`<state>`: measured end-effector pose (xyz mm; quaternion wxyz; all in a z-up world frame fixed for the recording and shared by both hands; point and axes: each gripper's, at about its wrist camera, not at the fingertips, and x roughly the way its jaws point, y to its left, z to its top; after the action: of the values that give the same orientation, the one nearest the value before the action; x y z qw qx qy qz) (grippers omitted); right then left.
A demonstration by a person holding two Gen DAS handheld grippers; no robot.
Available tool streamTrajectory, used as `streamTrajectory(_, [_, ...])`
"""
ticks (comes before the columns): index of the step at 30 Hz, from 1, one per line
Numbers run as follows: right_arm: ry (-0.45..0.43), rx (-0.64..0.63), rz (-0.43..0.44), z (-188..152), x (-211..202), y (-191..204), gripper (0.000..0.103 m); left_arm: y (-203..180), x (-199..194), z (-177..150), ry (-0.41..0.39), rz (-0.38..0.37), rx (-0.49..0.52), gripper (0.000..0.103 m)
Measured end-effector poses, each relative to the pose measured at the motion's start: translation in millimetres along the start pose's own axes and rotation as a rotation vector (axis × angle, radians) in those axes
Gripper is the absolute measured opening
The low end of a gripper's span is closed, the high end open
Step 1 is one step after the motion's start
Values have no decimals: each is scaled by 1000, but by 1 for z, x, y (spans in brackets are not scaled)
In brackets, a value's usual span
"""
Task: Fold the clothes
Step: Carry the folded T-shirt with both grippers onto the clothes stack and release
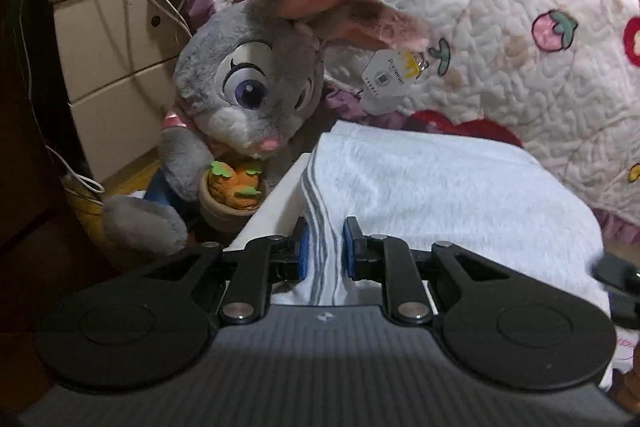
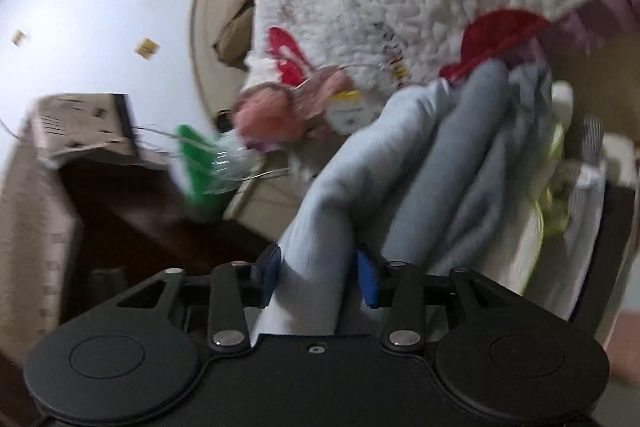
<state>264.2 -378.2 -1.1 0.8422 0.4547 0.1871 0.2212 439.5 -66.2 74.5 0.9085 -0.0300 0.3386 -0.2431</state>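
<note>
A white garment (image 1: 440, 195) with grey stripes along one edge lies spread over a white surface (image 1: 280, 203). My left gripper (image 1: 325, 247) is shut on its striped edge, the cloth pinched between the blue pads (image 1: 305, 247). In the blurred right wrist view, my right gripper (image 2: 318, 275) is shut on a bunched fold of the same pale garment (image 2: 400, 179), which hangs in thick folds ahead of the fingers. The tip of the right gripper shows at the right edge of the left wrist view (image 1: 616, 275).
A grey plush rabbit (image 1: 248, 87) holding a carrot pot (image 1: 232, 191) sits just left of the garment. A quilted cream blanket (image 1: 500, 27) with red and pink patches lies behind. Beige drawers (image 1: 108, 67) and white cables stand at the left. A cardboard box (image 2: 80, 131) shows in the right wrist view.
</note>
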Motion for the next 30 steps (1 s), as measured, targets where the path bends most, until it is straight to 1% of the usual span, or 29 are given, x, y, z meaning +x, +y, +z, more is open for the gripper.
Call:
streamTrajectory(2, [18,77,44,-9,-4,-16,53,7,0,-1,0,-32,-25,19])
streamTrajectory(3, [42,60,61,-13,-4,-12,54,7,-1,-1,1,-41,-16,18])
streamTrajectory(4, [66,39,74,-16,-3,-8,54,5,-2,1,3,-42,14,17])
streamTrajectory(7, [124,-63,58,-20,18,9,52,-14,-11,9,-6,-18,141,14])
streamTrajectory(8, [141,-92,49,-21,24,14,33,-20,-15,12,-16,-17,167,14])
streamTrajectory(9, [145,-99,19,-21,28,18,18,-24,-21,17,-33,-30,176,14])
streamTrajectory(10, [149,-97,3,-21,30,23,17,-26,-26,22,-58,-50,178,14])
streamTrajectory(12, [149,-25,99,-24,25,31,16,-28,-36,31,-106,-84,171,14])
streamTrajectory(13, [162,-6,116,-28,24,35,16,-24,-36,34,-112,-88,143,16])
streamTrajectory(14, [174,8,125,-33,23,38,16,-19,-33,35,-102,-92,108,17])
streamTrajectory(15, [184,-7,93,-38,27,38,17,-16,-29,34,-85,-65,95,21])
streamTrajectory(16, [195,-21,61,-44,30,37,20,-17,-22,31,-60,7,110,22])
streamTrajectory(17, [205,-35,29,-49,33,37,27,-17,-16,28,-36,78,126,22])
streamTrajectory(18, [215,-50,-2,-54,36,36,33,-20,-12,24,-30,149,158,22])
streamTrajectory(19, [225,-64,-22,-58,38,36,34,-26,-14,18,-53,220,212,22])
streamTrajectory(20, [230,-81,18,-57,33,38,42,-32,-15,12,-76,291,267,22])
streamTrajectory(21, [232,-100,56,-56,28,39,49,-38,-21,6,-118,322,307,22])
streamTrajectory(22, [214,-130,81,-51,18,42,49,-44,-34,0,-189,298,326,22])
streamTrajectory(23, [179,-157,99,-43,9,43,49,-50,-46,-5,-243,256,335,26])
streamTrajectory(24, [137,-168,92,-33,2,42,50,-56,-56,-9,-273,190,329,35])
streamTrajectory(25, [94,-171,83,-22,-5,40,50,-62,-63,-13,-283,116,325,38])
streamTrajectory(26, [46,-139,65,-8,-9,34,50,-69,-63,-16,-257,42,329,39])
streamTrajectory(28, [-2,-76,26,19,-5,20,51,-85,-57,-25,-183,-73,359,39])
streamTrajectory(30, [-16,-40,-42,43,7,6,52,-99,-46,-39,-113,-143,415,38])
